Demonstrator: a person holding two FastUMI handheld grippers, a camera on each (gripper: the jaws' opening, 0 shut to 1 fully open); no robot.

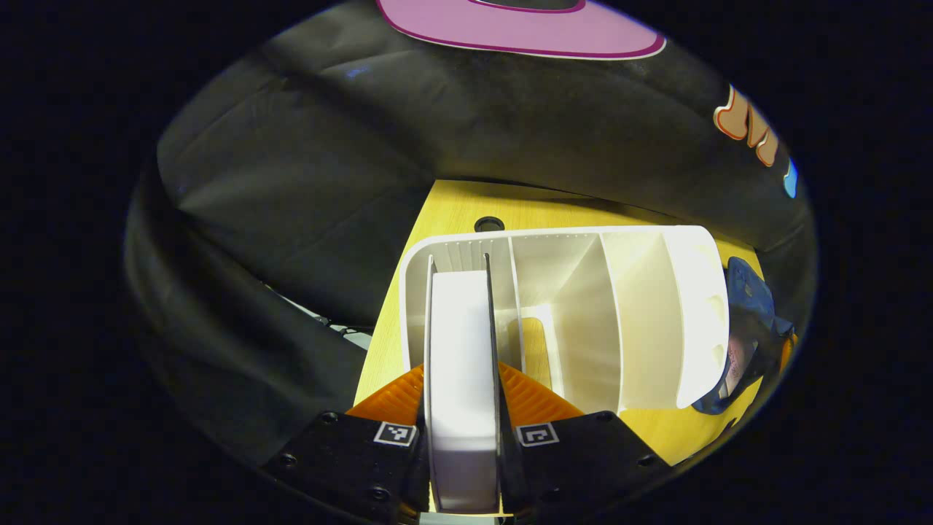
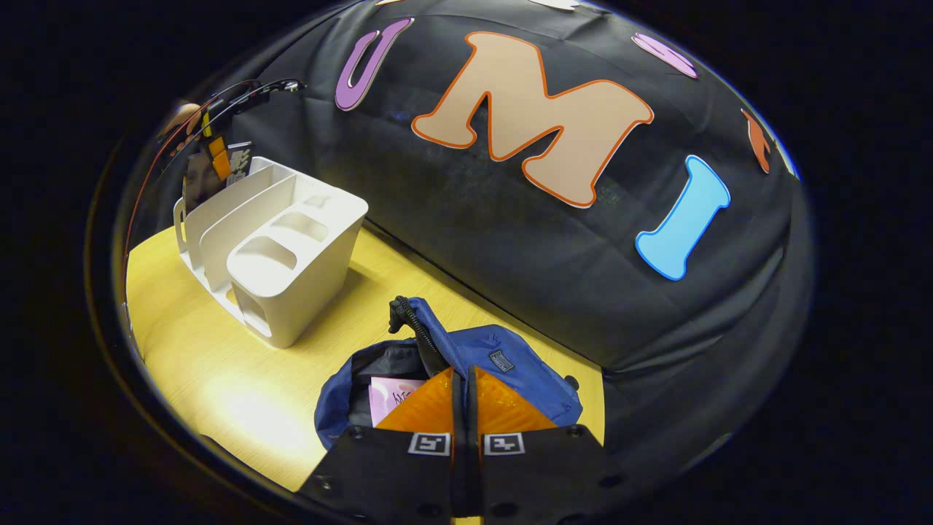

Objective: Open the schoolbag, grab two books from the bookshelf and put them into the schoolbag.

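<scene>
At the bottom centre of the left gripper view, the left tool (image 1: 462, 408) pinches a thick white-edged book (image 1: 462, 379) between its two fingers, the book standing upright in the leftmost slot of the white bookshelf (image 1: 656, 313). That bookshelf sits on the yellow bench (image 1: 466, 208), its other slots to the right bare, and a small dark round hole (image 1: 488, 223) marks the bench just behind it. Toward the right edge of the same view, part of the blue schoolbag (image 1: 751, 306) peeks out from behind the bookshelf's rounded end.

Low in the right gripper view, the right tool (image 2: 464, 408) has its fingers pressed together with nothing between them, hanging just above the schoolbag (image 2: 503, 364). The bag lies open on the bench (image 2: 219, 379) at lower centre, its zip edge (image 2: 408, 321) curling upward, and a pink book (image 2: 390, 397) shows inside the opening. Up at the left of this view stands the bookshelf (image 2: 291, 255), well apart from the bag, with the other tool (image 2: 215, 157) and the hand holding it reaching down to a book (image 2: 197, 179) at its far end
</scene>
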